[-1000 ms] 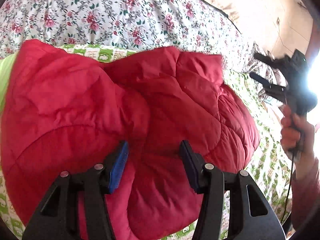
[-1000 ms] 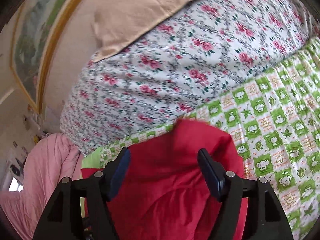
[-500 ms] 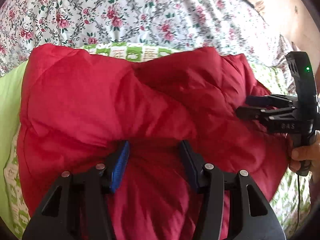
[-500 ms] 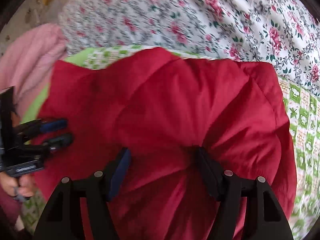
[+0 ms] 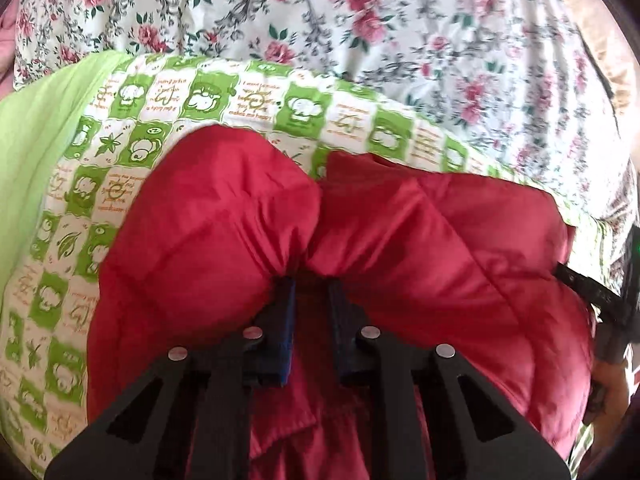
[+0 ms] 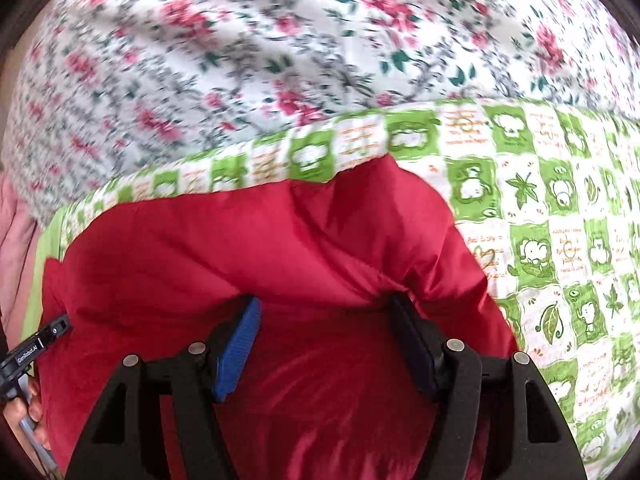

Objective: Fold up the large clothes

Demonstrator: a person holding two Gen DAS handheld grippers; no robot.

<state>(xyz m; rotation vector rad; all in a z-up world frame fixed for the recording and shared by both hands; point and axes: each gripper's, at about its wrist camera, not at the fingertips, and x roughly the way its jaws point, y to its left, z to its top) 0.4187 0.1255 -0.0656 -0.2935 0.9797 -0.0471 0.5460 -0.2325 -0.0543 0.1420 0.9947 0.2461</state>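
Note:
A padded red jacket [image 5: 440, 248] lies bunched on a green-and-white checked sheet [image 5: 120, 140]. My left gripper [image 5: 312, 292] is pressed into its near edge, jaws nearly together, pinching a fold of red fabric that puckers around the tips. In the right wrist view the jacket [image 6: 280, 248] fills the lower half. My right gripper [image 6: 326, 308] has its jaws wide apart, pushed against a ridge of the jacket with fabric lying between them. The right gripper shows at the right edge of the left wrist view [image 5: 588, 292], and the left gripper at the left edge of the right wrist view [image 6: 36, 344].
A floral quilt [image 5: 360, 20] is heaped behind the checked sheet [image 6: 560, 220]. A plain light-green cloth [image 5: 36, 128] lies at the left. Pink fabric [image 6: 12, 248] sits at the far left of the right wrist view.
My left gripper has closed from wide open onto a fold of the jacket. Both grippers have moved forward and down into the jacket, which is now bunched up toward the quilt.

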